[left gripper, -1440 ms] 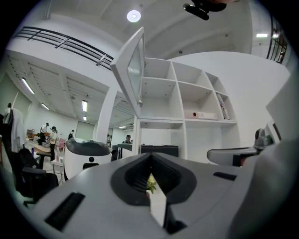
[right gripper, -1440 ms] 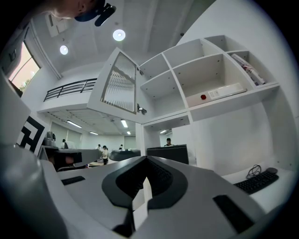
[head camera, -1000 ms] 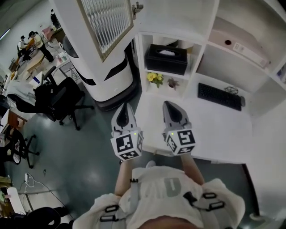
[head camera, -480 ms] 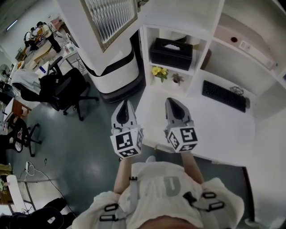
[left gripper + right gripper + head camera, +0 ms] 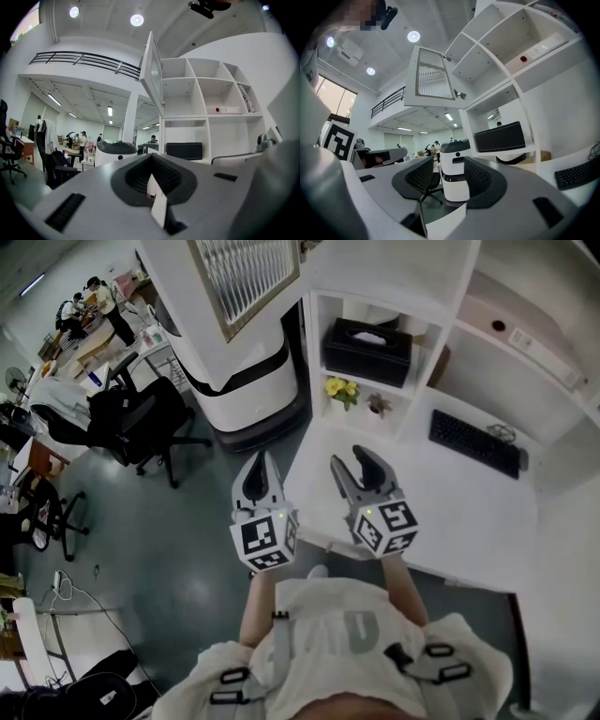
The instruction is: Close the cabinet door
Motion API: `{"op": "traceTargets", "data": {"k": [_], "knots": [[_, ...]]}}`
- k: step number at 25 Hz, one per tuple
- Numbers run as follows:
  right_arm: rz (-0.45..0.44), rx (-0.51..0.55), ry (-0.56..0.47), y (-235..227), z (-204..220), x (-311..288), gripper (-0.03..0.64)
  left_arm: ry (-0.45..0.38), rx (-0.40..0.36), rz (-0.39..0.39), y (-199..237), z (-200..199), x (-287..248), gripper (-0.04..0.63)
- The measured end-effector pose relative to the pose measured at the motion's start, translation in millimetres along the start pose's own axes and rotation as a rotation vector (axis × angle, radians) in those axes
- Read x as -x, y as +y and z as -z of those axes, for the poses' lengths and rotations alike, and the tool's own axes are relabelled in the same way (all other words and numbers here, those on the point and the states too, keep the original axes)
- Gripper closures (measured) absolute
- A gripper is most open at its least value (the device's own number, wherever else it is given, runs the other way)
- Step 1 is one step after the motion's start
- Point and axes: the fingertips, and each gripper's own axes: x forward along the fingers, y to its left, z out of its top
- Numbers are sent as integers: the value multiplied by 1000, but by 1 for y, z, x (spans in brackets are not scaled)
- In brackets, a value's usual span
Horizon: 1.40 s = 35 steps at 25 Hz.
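The white cabinet door (image 5: 246,277) with its ribbed glass panel stands swung open from the top left of the white shelf unit (image 5: 441,310). It also shows in the left gripper view as the door (image 5: 152,75) and in the right gripper view as the door (image 5: 433,79). Both grippers hang low, in front of the desk edge and well short of the door. My left gripper (image 5: 260,458) is shut and empty. My right gripper (image 5: 353,462) has just been opening; its jaws stand apart with nothing between them.
A white rounded machine (image 5: 244,381) stands under the open door, with a black office chair (image 5: 131,423) to its left. The shelves hold a black tissue box (image 5: 367,351) and yellow flowers (image 5: 339,388). A keyboard (image 5: 473,442) lies on the white desk (image 5: 441,512).
The right gripper's jaws have gone from shut to apart, and it has rolled and sunk a little. The left gripper stays shut in much the same place in the view.
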Motion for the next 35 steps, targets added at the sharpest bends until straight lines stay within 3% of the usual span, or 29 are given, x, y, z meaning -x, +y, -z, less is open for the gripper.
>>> {"op": "traceTargets", "data": {"k": [3,5,18,24,35], "knots": [[15,-22,19,-1,7,-7,303,1,1,-16,6,1,3,591],[9,-20,45,0,14,-11,261,5,0,-21,8,2,5,591],[-61,-4,63,25,13,-17,253,16,-4,-49,20,3,16,591],[-137,-27,-80,45,-56,-31,253,16,-9,-76,29,-2,24,591],[-375,117,-320,133,-197,-54,253,-10,-22,-161,56,-21,38,591]]}}
